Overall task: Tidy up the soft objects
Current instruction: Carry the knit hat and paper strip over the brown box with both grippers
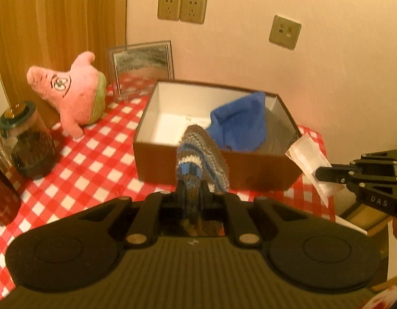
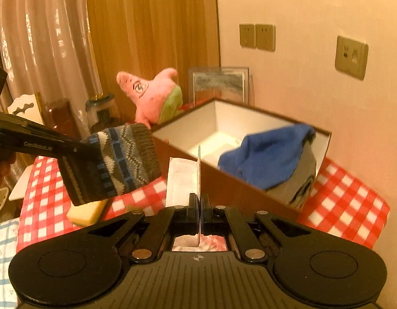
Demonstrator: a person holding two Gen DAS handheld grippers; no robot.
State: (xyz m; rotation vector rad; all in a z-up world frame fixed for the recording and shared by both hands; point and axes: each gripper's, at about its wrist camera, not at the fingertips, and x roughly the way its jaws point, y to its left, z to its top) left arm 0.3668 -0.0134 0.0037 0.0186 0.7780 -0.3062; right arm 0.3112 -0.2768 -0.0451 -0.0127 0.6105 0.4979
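My left gripper (image 1: 192,185) is shut on a striped knitted sock (image 1: 201,152), held in the air in front of a brown box (image 1: 250,170) with a white inside. A blue cloth (image 1: 239,126) lies in the box's right half over something grey (image 1: 278,134). My right gripper (image 2: 199,200) is shut on a thin white packet (image 2: 180,180), seen edge-on, just before the box's near wall (image 2: 224,180). In the right wrist view the sock (image 2: 121,159) hangs from the left gripper (image 2: 87,152) at the left. A pink starfish plush (image 1: 80,95) stands on the table left of the box.
The table carries a red-and-white checked cloth (image 1: 90,159). A glass jar (image 1: 28,141) stands at its left edge and a picture frame (image 1: 141,67) leans on the wall behind the box. A yellow sponge (image 2: 87,213) lies under the sock. Curtains hang at the left.
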